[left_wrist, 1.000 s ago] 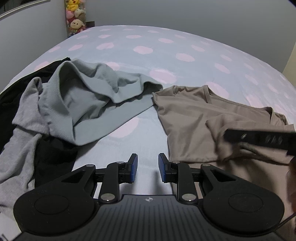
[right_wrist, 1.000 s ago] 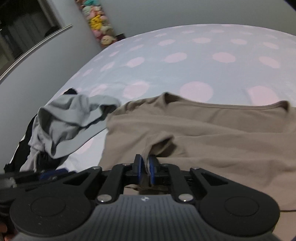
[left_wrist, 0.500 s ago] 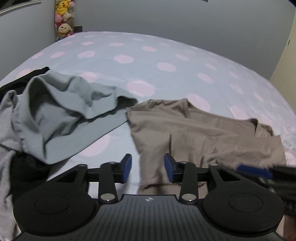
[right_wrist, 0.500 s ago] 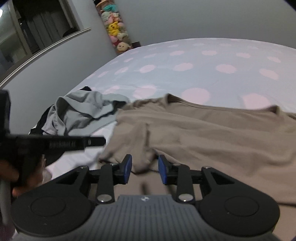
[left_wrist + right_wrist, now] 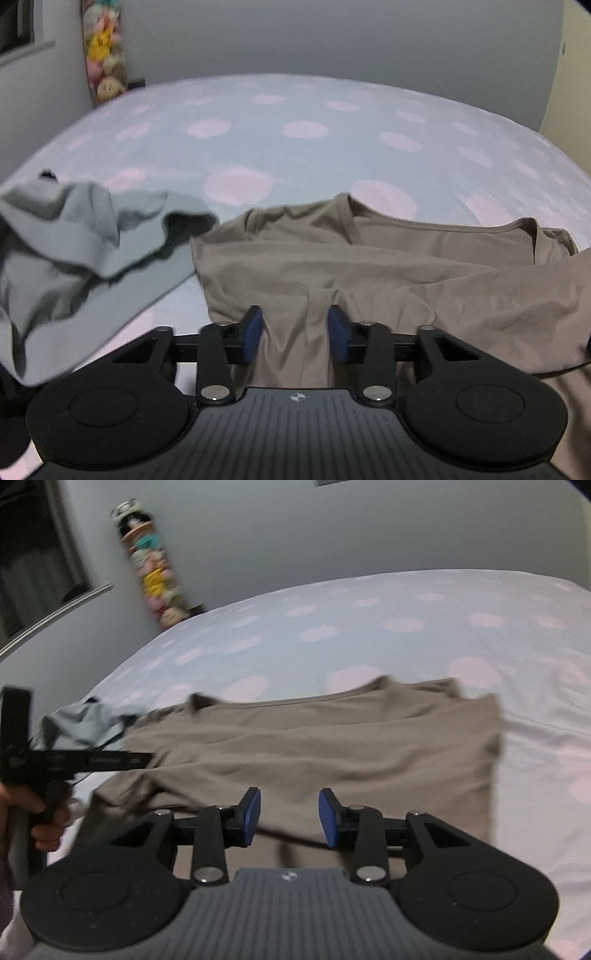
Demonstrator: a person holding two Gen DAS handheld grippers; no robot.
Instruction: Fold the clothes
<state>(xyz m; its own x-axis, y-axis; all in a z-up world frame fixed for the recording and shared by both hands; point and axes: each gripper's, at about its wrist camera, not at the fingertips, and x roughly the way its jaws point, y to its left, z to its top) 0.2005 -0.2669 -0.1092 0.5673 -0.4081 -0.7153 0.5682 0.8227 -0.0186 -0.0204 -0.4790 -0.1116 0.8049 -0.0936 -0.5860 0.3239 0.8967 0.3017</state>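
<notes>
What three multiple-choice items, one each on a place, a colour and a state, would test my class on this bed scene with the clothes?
1. Where does the grey garment lie relative to the brown shirt in the left wrist view?
A. to its left
B. on top of it
C. to its right

2. What colour are the spots on the bedsheet?
A. green
B. pink
C. black

3. How does the brown shirt lie?
A. neatly folded into a small square
B. hanging on a hanger
C. spread out and wrinkled

Key: 1 A, it sits left of the shirt's edge; 2 B, pale pink dots show on the light sheet; 3 C, it covers the near bed with creases.
</notes>
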